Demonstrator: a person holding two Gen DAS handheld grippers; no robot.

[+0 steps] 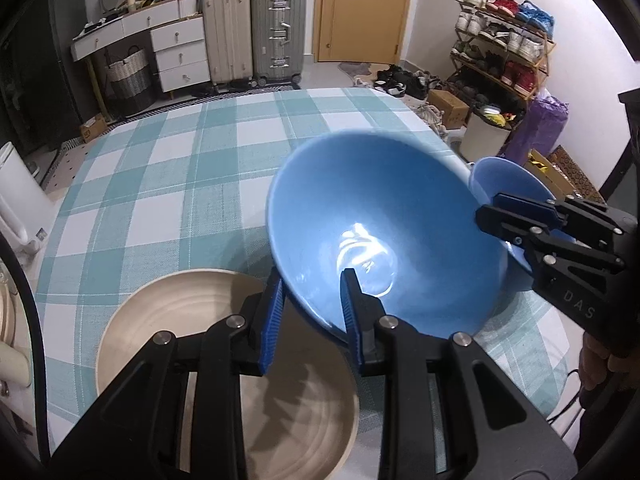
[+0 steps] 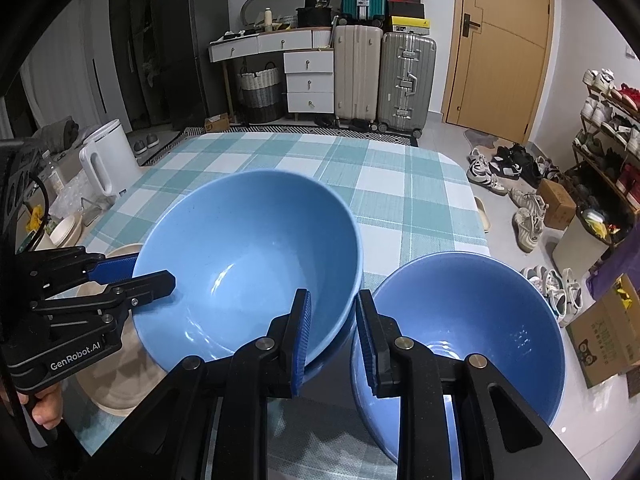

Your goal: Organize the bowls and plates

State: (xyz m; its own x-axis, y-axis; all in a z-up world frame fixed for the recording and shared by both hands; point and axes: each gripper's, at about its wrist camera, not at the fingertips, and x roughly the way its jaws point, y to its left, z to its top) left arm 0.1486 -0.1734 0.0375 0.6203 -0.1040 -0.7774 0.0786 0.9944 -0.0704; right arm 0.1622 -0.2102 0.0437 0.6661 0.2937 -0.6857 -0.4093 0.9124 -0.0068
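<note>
Two grippers hold one large blue bowl [image 2: 248, 264] between them, lifted and tilted above the checked tablecloth [image 1: 168, 168]. The left gripper [image 1: 312, 304] is clamped on the bowl's near-left rim, one pad outside and one inside; the right gripper [image 2: 332, 336] pinches the opposite rim the same way. A smaller blue bowl [image 2: 472, 320] sits just right of the large bowl, almost touching it. A beige plate [image 1: 192, 320] lies on the cloth just left of and below the large bowl.

By my judgement the task is at an early to middle stage: the large bowl is in the air with no resting place yet, the small bowl and the plate stand singly, and nothing is stacked on the cloth. More beige dishes [image 2: 68, 228] sit well left of the large bowl, off the cloth's edge, so more sorting likely remains.

Whether the large bowl's base touches the small bowl or the plate is hidden by the bowl itself. The left-hand dishes are too small to count. Each hand shows only as fingers at a frame edge.
</note>
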